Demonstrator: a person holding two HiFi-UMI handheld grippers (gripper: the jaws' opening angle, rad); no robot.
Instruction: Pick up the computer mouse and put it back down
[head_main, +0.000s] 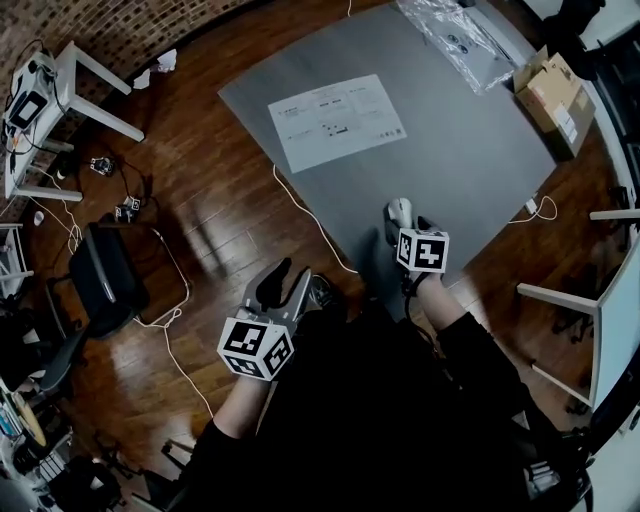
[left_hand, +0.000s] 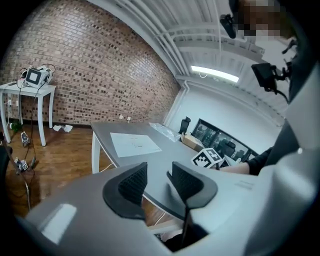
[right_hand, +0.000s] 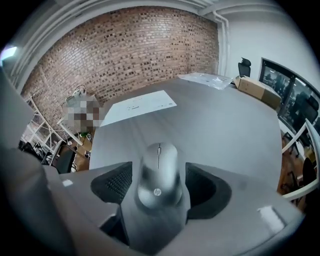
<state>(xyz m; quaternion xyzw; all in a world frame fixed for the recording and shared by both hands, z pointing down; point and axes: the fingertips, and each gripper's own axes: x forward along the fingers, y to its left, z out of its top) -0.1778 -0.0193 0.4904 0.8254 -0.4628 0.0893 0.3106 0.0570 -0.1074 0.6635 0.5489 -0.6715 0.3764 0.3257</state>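
Note:
A grey computer mouse (head_main: 399, 210) lies near the front edge of the grey table (head_main: 450, 130). In the right gripper view the mouse (right_hand: 159, 172) sits on the tabletop between the two black pads. My right gripper (right_hand: 159, 184) straddles it with jaws wide, a thin gap showing on each side. From the head view my right gripper (head_main: 397, 228) points steeply down at the mouse. My left gripper (head_main: 288, 286) hovers off the table's front left, over the wood floor. Its jaws (left_hand: 159, 181) stand apart with nothing between them.
A white printed sheet (head_main: 337, 120) lies mid-table, a clear plastic bag (head_main: 460, 40) at the far end, a cardboard box (head_main: 555, 95) beyond the right edge. A white cable (head_main: 310, 215) trails off the table's left edge. A black chair (head_main: 105, 280) and a white side table (head_main: 60, 90) stand at left.

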